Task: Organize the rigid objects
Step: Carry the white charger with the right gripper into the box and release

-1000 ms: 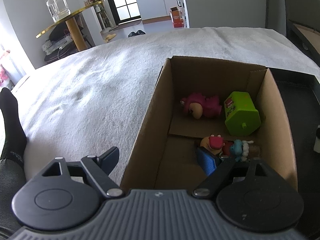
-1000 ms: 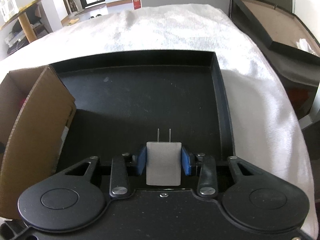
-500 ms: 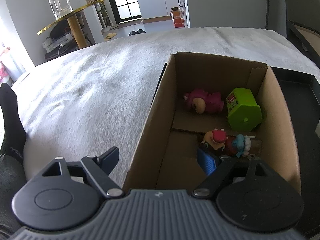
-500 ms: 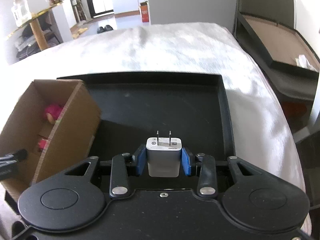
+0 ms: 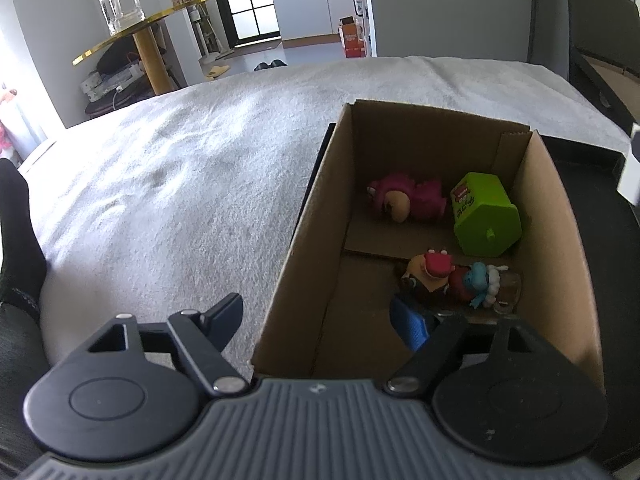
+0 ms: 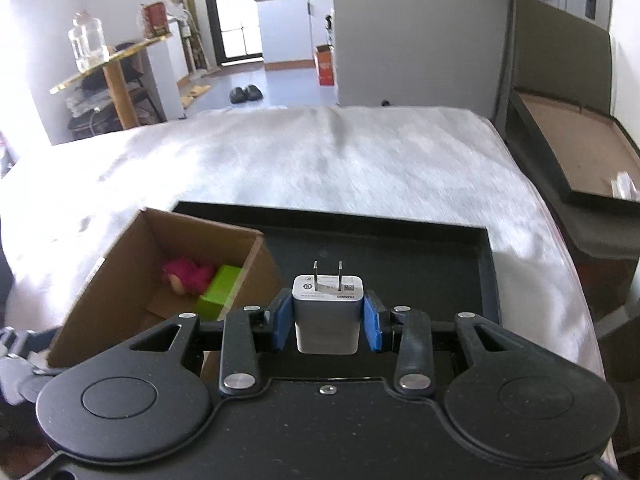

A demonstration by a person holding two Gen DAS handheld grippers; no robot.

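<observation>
My right gripper (image 6: 327, 314) is shut on a white plug adapter (image 6: 327, 312), prongs pointing forward, held above the black tray (image 6: 440, 236). The cardboard box (image 6: 120, 280) stands on the tray's left side. In the left wrist view the cardboard box (image 5: 316, 208) holds a pink plush toy (image 5: 404, 200), a green block (image 5: 484, 216) and small figurines (image 5: 452, 280). My left gripper (image 5: 320, 320) is open and straddles the box's near left wall, one finger outside, one inside. The adapter shows at the right edge of the left wrist view (image 5: 631, 176).
A white blanket (image 5: 180, 180) covers the bed around the tray. A dark open case (image 6: 568, 152) stands off the bed's right side. A gold side table with a glass jar (image 5: 120, 4) stands far left. A person's black sock (image 5: 16, 240) is at the left edge.
My right gripper has lifted the adapter up from the tray and tilted, bringing the box into its view. The left gripper has stayed at the box wall, rising slightly.
</observation>
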